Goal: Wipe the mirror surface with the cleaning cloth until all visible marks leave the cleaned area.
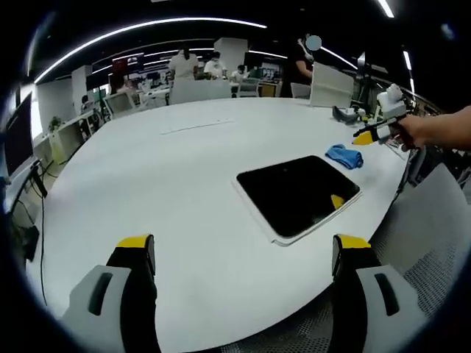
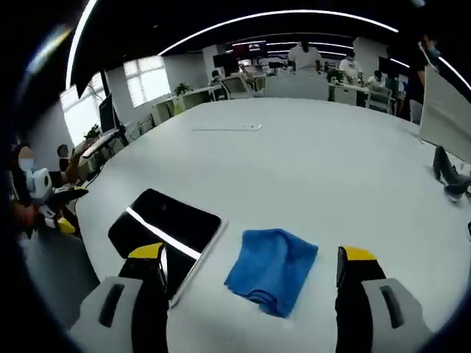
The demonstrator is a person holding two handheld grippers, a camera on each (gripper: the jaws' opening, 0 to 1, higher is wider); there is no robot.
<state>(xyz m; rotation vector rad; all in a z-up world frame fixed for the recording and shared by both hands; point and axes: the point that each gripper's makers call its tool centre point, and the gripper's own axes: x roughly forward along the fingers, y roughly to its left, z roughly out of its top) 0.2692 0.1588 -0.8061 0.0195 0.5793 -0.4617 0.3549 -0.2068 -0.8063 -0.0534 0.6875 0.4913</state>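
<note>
- Mirror [image 1: 298, 195]: flat on white table [image 1: 184, 184], dark glass w/ white frame, near table's edge; a small yellow reflection shows in glass.
- In right gripper view mirror [image 2: 165, 224] sits just beside left jaw, a bright light streak reflected across it.
- Cleaning cloth [image 2: 272, 268]: blue, crumpled, on table just beside mirror, not on glass. In right gripper view it lies between the two jaws, ahead of tips, no contact visible.
- In left gripper view cloth [image 1: 344, 156] is beyond mirror's far corner, close to it.
- Right gripper [image 2: 252, 257]: jaws wide apart, yellow tips, nothing held, above cloth. Seen from left gripper view [image 1: 366, 137] it's held by a hand [image 1: 430, 132] at table's far-right side, near cloth.
- Left gripper [image 1: 243, 246]: jaws wide apart, nothing between them, over bare table, well apart from mirror.
- Background: office w/ desks, people standing at far end, ceiling light strips.
- Dark object [image 2: 447, 175] on table at right, can't tell what.
</note>
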